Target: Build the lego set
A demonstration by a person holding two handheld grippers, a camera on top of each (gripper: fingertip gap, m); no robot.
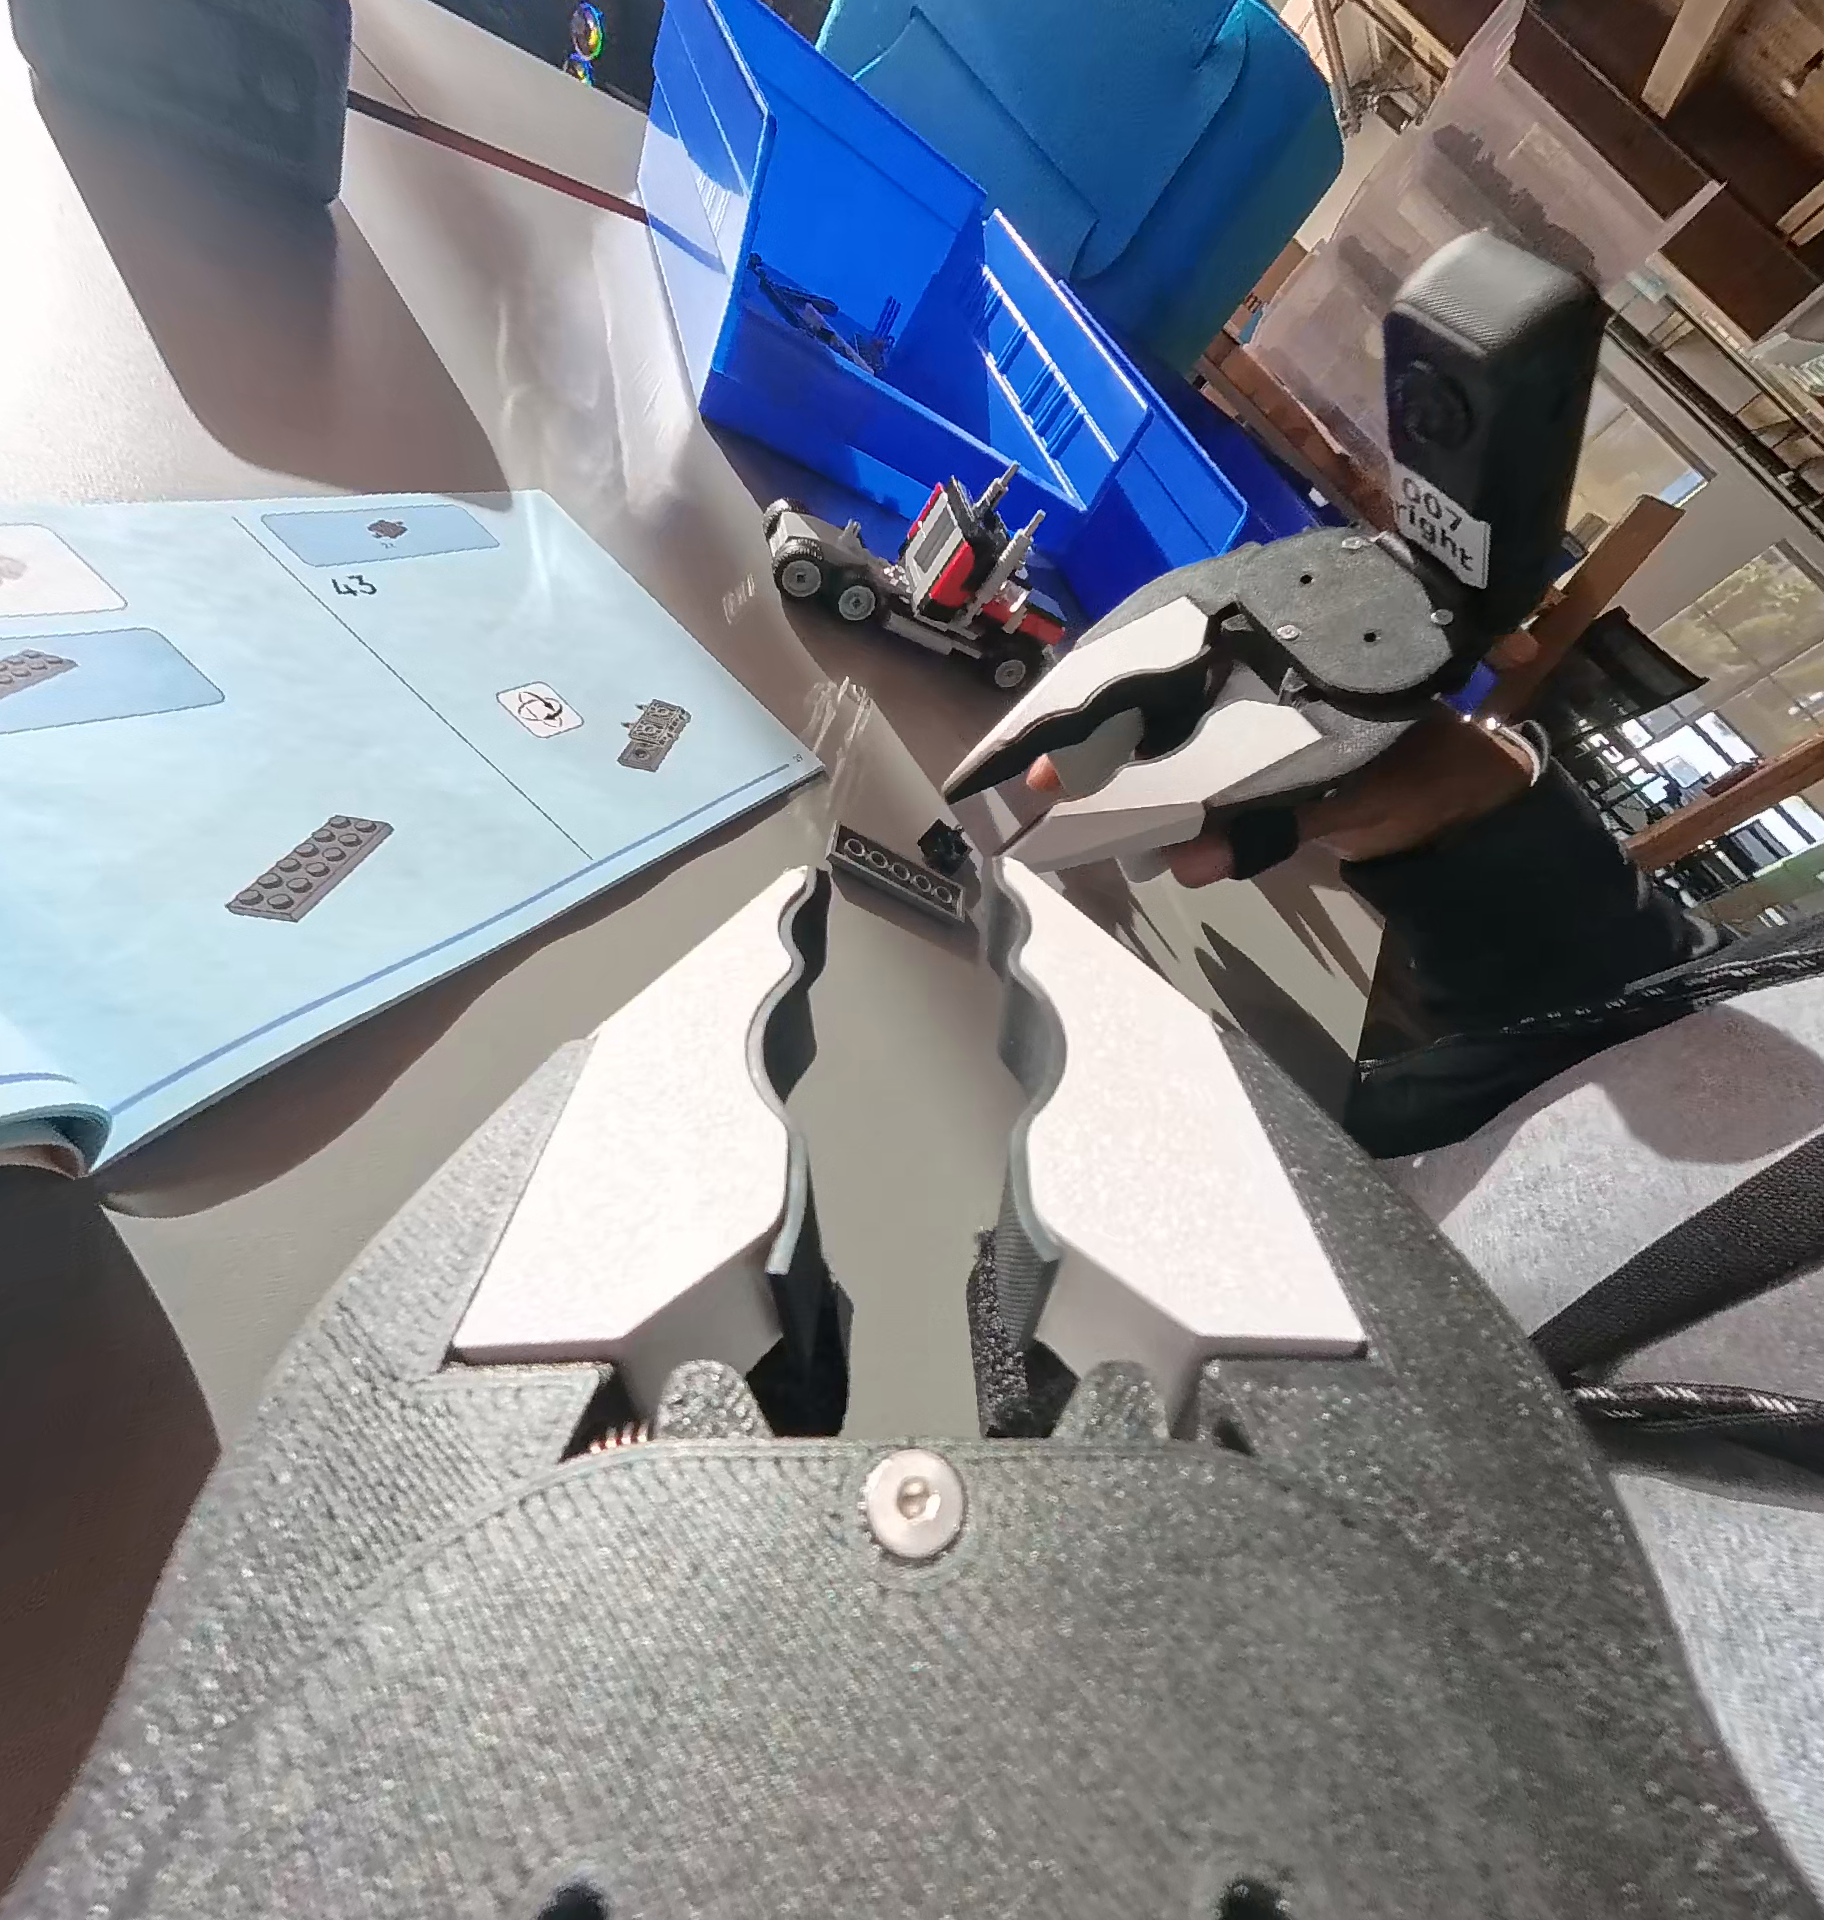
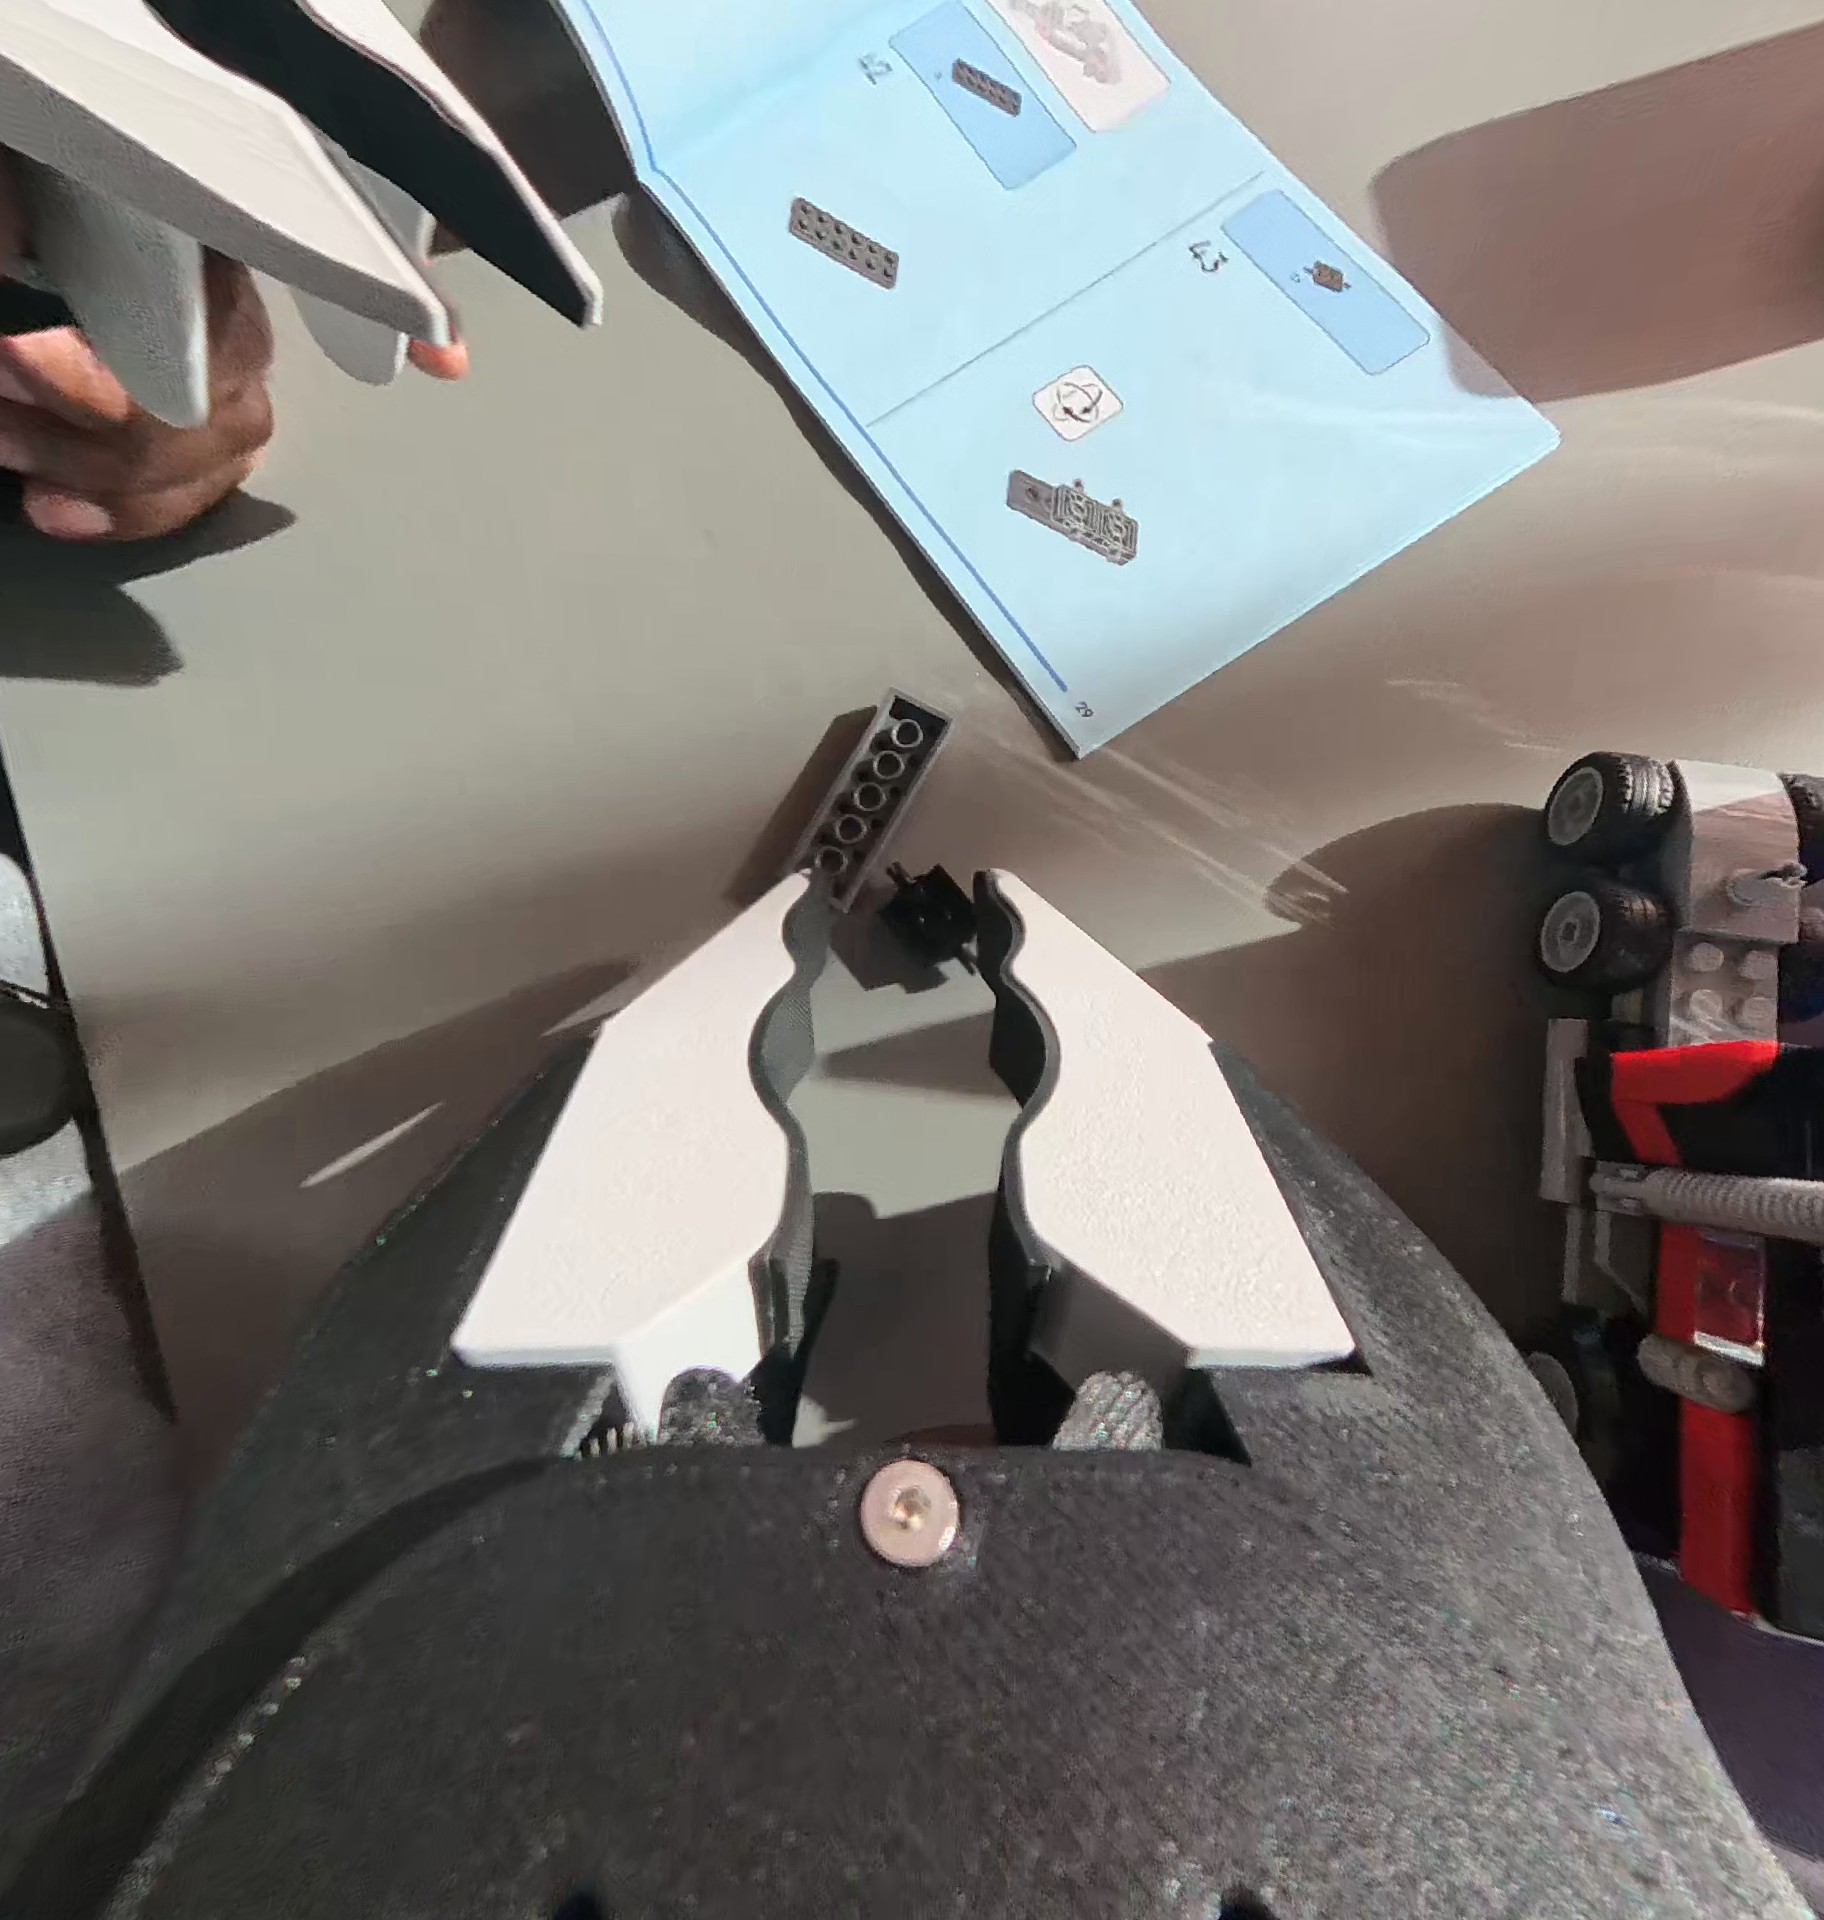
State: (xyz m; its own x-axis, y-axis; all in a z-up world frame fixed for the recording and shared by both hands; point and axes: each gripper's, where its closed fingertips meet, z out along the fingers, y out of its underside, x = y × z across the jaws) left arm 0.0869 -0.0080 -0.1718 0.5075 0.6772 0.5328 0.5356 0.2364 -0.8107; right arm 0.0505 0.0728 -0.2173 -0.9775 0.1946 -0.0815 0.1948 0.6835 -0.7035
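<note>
A dark grey lego plate [image 1: 895,881] lies underside up on the grey table, just past the tips of my open left gripper [image 1: 903,896]. A small black lego piece [image 1: 944,844] sits beside its far end. My right gripper [image 1: 984,821] is open, tips down next to the black piece. In the right wrist view the black piece [image 2: 923,904] lies between the tips of the right gripper [image 2: 892,883], and the plate [image 2: 872,800] touches or nearly touches its left fingertip. The left gripper [image 2: 513,322] is open and empty at the upper left.
An open light-blue instruction booklet [image 1: 316,748] [image 2: 1095,364] lies left of the plate. A partly built red, white and grey lego truck [image 1: 918,592] [image 2: 1697,1039] stands behind. A blue bin [image 1: 887,312] is farther back. The person's hands hold both grippers. The gap from one gripper's tips to the other's is roughly 11 cm.
</note>
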